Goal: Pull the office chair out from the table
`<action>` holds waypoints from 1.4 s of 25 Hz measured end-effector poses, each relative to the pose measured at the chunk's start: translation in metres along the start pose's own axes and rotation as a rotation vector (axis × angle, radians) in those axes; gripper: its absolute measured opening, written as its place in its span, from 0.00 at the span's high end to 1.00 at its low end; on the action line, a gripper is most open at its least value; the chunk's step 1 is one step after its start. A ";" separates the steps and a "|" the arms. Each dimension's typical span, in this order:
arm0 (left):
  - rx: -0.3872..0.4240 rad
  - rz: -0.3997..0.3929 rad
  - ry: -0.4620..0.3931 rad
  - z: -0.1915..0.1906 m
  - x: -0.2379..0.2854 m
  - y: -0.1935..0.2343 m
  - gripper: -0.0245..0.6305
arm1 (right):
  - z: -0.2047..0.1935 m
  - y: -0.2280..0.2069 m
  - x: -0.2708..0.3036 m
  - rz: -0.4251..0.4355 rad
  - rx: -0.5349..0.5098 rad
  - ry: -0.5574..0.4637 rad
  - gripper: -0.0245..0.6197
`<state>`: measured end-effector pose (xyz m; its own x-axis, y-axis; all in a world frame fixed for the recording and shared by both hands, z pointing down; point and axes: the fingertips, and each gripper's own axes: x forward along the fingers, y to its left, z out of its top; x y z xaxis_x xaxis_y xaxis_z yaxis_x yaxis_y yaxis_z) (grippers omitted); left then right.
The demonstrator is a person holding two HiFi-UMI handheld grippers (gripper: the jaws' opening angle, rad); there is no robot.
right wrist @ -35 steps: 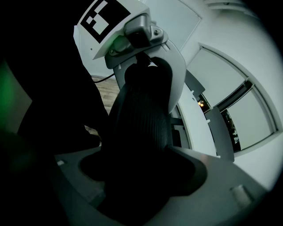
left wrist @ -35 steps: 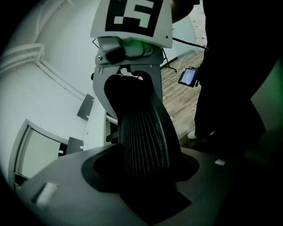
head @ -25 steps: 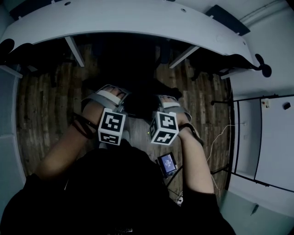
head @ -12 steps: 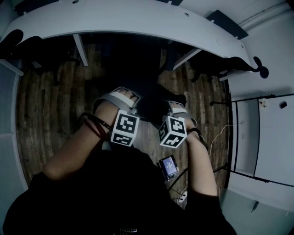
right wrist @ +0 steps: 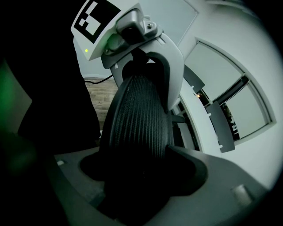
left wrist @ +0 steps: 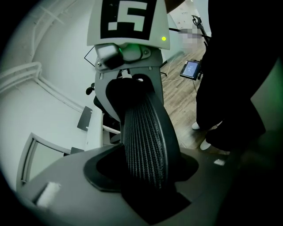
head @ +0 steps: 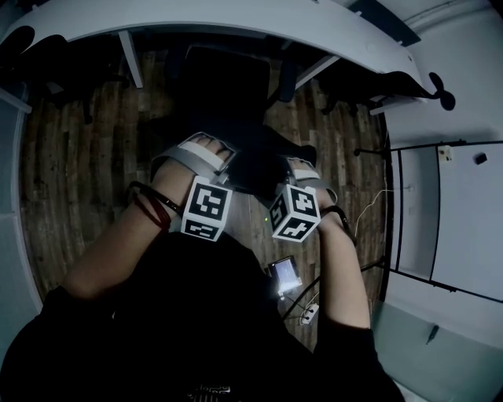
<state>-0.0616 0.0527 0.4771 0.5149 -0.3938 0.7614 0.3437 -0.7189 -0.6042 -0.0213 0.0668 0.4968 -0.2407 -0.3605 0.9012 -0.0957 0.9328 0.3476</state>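
1. Two grippers, one in each hand, side by side above the office chair (head: 224,90).
2. Left gripper (head: 206,149), pressed onto the top edge of the chair's black mesh back (left wrist: 146,141), with the mesh filling the slot between its jaws.
3. Right gripper (head: 299,169), pinching that same mesh back (right wrist: 137,128) in the same way, just beside the left one on the rim.
4. One office chair, dark, with its back on the person's side and its seat close against the near edge of the table (head: 236,20).
5. One table, white and curved, running across the top of the head view.
6. Two marker cubes (head: 206,208), one on each gripper and both turned up toward the head camera.
7. One plank floor (head: 71,157) under the chair and the person.
8. One small lit screen (head: 284,275) on the floor, near the right forearm.
9. Two pale shoes (left wrist: 205,145) on the planks in the left gripper view.
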 end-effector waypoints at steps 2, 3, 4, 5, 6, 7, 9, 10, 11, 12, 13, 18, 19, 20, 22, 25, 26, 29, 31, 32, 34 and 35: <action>0.000 0.009 -0.005 0.010 -0.007 -0.012 0.55 | 0.002 0.016 -0.007 0.001 -0.004 -0.007 0.40; 0.001 0.013 -0.006 0.015 -0.011 -0.018 0.55 | 0.003 0.024 -0.011 -0.002 -0.006 -0.011 0.40; 0.002 0.014 -0.004 0.020 -0.014 -0.023 0.55 | 0.003 0.030 -0.015 -0.005 -0.009 -0.015 0.40; 0.002 0.014 -0.001 0.026 -0.016 -0.027 0.55 | 0.001 0.037 -0.018 -0.005 -0.010 -0.019 0.40; 0.003 0.014 0.004 0.033 -0.018 -0.032 0.55 | -0.002 0.044 -0.022 -0.005 -0.012 -0.020 0.41; 0.003 0.016 0.010 0.041 -0.019 -0.037 0.55 | -0.008 0.052 -0.025 -0.006 -0.016 -0.021 0.41; 0.001 0.025 0.022 0.060 -0.020 -0.046 0.56 | -0.021 0.068 -0.032 -0.010 -0.030 -0.026 0.41; -0.003 0.031 0.025 0.071 -0.021 -0.051 0.56 | -0.027 0.077 -0.037 -0.009 -0.037 -0.031 0.41; -0.008 0.035 0.028 0.082 -0.023 -0.056 0.56 | -0.033 0.085 -0.043 -0.006 -0.045 -0.036 0.41; -0.015 0.039 0.029 0.092 -0.025 -0.060 0.56 | -0.038 0.093 -0.049 -0.003 -0.054 -0.041 0.41; -0.023 0.042 0.032 0.101 -0.027 -0.064 0.56 | -0.042 0.099 -0.054 0.000 -0.063 -0.046 0.41; -0.062 0.055 0.061 0.146 -0.033 -0.087 0.56 | -0.060 0.137 -0.080 0.012 -0.108 -0.079 0.41; -0.068 0.057 0.067 0.154 -0.035 -0.092 0.56 | -0.065 0.145 -0.084 0.011 -0.117 -0.082 0.41; -0.075 0.061 0.073 0.161 -0.037 -0.097 0.56 | -0.070 0.153 -0.087 0.009 -0.126 -0.081 0.41; -0.095 0.072 0.082 0.174 -0.040 -0.106 0.56 | -0.077 0.166 -0.093 0.010 -0.142 -0.081 0.41; -0.121 0.080 0.082 0.188 -0.048 -0.119 0.56 | -0.079 0.185 -0.102 0.025 -0.154 -0.081 0.42; -0.127 0.079 0.079 0.191 -0.051 -0.123 0.56 | -0.079 0.190 -0.104 0.029 -0.156 -0.081 0.42; -0.143 0.077 0.063 0.197 -0.060 -0.133 0.56 | -0.076 0.203 -0.108 0.037 -0.161 -0.078 0.42; -0.156 0.082 0.050 0.203 -0.065 -0.137 0.56 | -0.074 0.210 -0.111 0.042 -0.162 -0.078 0.42; -0.163 0.088 0.043 0.207 -0.066 -0.139 0.56 | -0.075 0.213 -0.112 0.043 -0.162 -0.077 0.42; -0.160 0.108 0.038 0.211 -0.068 -0.140 0.56 | -0.078 0.217 -0.113 0.039 -0.161 -0.074 0.42; -0.151 0.118 0.042 0.211 -0.068 -0.141 0.56 | -0.078 0.218 -0.114 0.034 -0.160 -0.073 0.42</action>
<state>0.0210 0.3020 0.4610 0.5099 -0.5016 0.6988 0.1596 -0.7431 -0.6499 0.0605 0.3116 0.4905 -0.3113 -0.3224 0.8940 0.0676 0.9308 0.3592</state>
